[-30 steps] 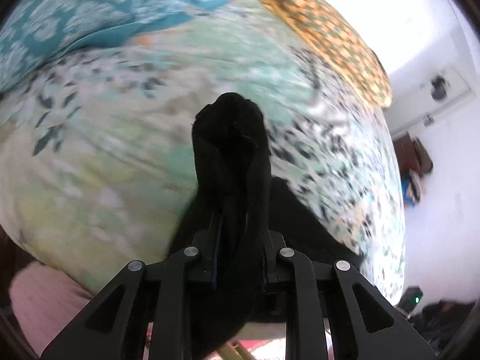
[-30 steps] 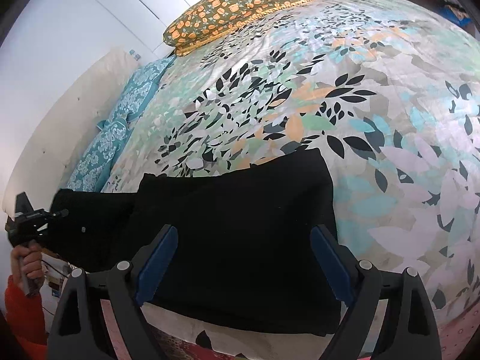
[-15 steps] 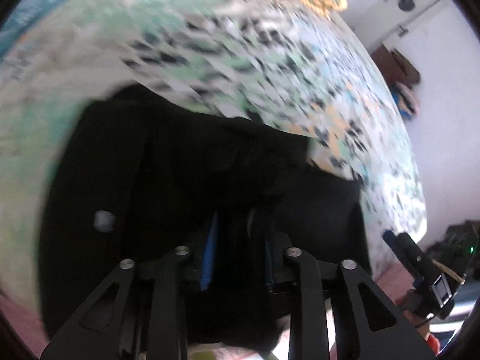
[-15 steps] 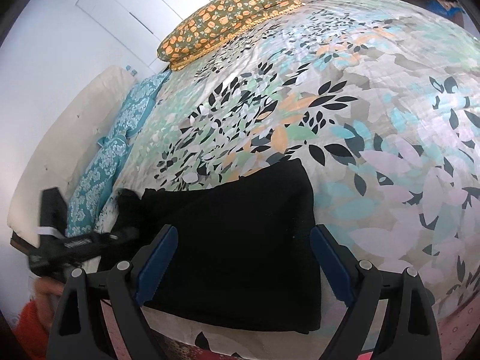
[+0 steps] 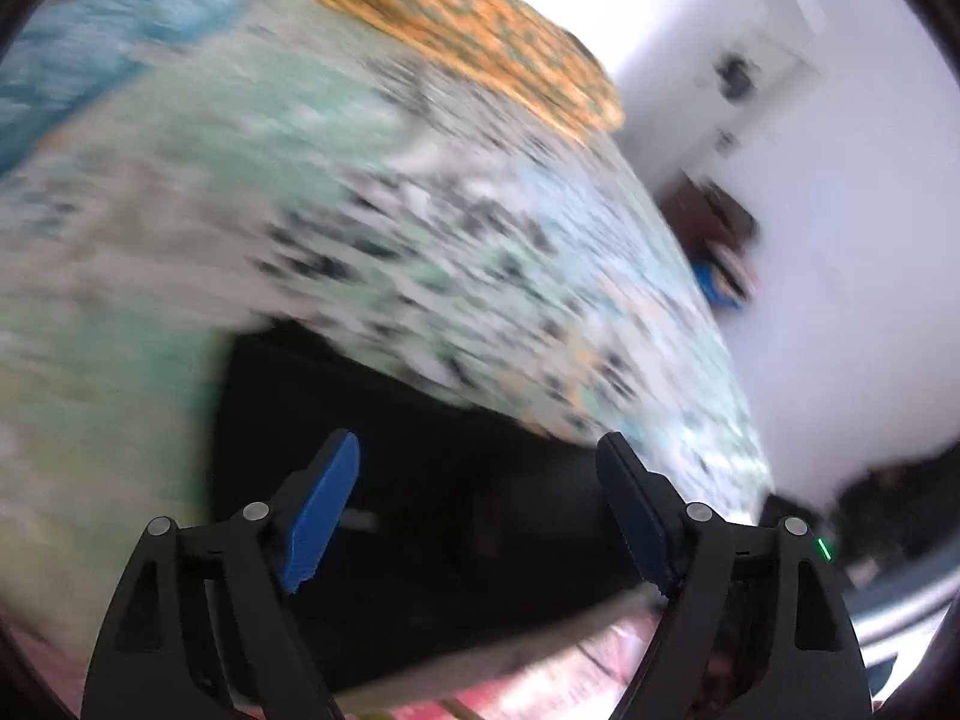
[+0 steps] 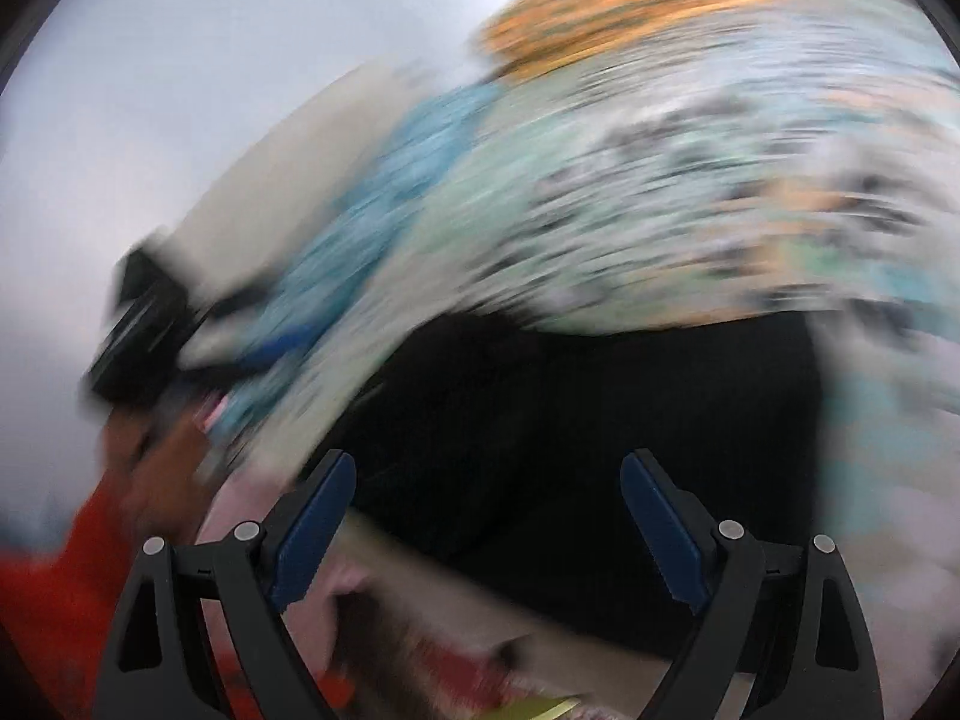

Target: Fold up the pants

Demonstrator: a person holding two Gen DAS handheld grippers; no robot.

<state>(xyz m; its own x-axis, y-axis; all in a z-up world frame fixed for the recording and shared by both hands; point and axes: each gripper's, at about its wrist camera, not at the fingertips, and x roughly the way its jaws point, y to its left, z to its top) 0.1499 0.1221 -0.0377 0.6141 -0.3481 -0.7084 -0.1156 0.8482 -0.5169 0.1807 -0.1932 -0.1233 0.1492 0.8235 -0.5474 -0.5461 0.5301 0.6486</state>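
1. Black pants (image 5: 432,480) lie on the leaf-print bedspread (image 5: 300,228), in the lower centre of the left wrist view and across the lower middle of the right wrist view (image 6: 588,450). Outline reads as one compact, roughly rectangular block near the bed's front edge.

2. Left gripper (image 5: 477,510): jaws opening, blue pads well apart, no cloth pinched between them; the pants lie beyond and below the pads. Released.

3. Right gripper (image 6: 486,516): jaws spread wide, nothing between the pads; dark fabric sits past them. Released.

4. Both views are heavily motion-smeared. Layer count and edge alignment of the fold cannot be read; a thicker ridge at the block's left side in the right wrist view is possibly a doubled layer.

5. Judgement: at least one fold looks laid down, as the garment is short and blocky rather than full length. Remaining, probably: a check or smoothing of edges, perhaps one more fold.

6. Orange patterned pillow (image 5: 480,30) sits upper centre, well apart from the pants. A person's hand (image 6: 150,456) shows lower left in the right wrist view.
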